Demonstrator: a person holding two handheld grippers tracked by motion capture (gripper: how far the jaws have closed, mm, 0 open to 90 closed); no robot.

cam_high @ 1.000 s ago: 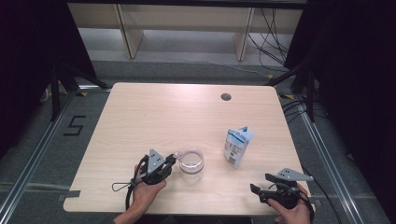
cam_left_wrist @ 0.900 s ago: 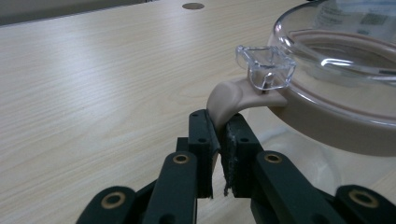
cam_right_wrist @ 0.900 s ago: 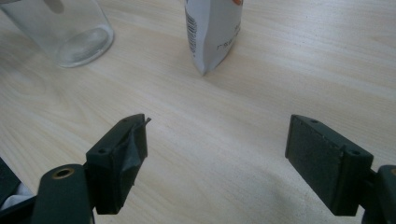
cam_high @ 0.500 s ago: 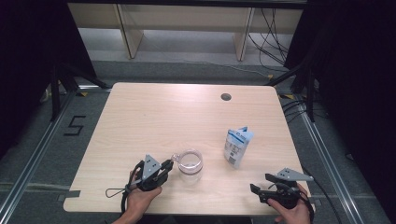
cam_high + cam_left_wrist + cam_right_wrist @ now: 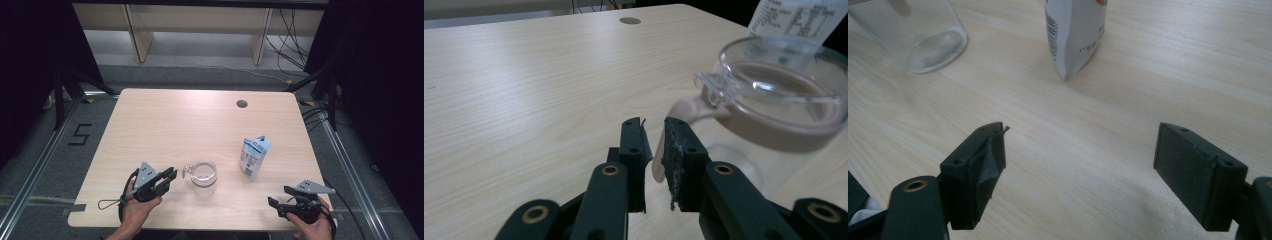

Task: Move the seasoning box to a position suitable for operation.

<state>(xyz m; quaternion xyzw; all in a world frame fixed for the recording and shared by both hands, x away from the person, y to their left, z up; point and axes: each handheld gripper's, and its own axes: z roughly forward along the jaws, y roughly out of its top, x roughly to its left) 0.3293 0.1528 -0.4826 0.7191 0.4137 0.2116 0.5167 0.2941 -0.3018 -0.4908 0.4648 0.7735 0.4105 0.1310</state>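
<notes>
The left tool, slightly parted and grasping nothing, has just been opening; the glass jug stands just beside its tips, handle nearest.

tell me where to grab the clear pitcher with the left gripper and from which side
Probably by its handle. The clear pitcher stands upright with that handle jutting toward the left gripper, whose narrow jaws already line up with it. Come in level from the pitcher's left and close across the handle; the round glass body looks too wide and slick.
</notes>
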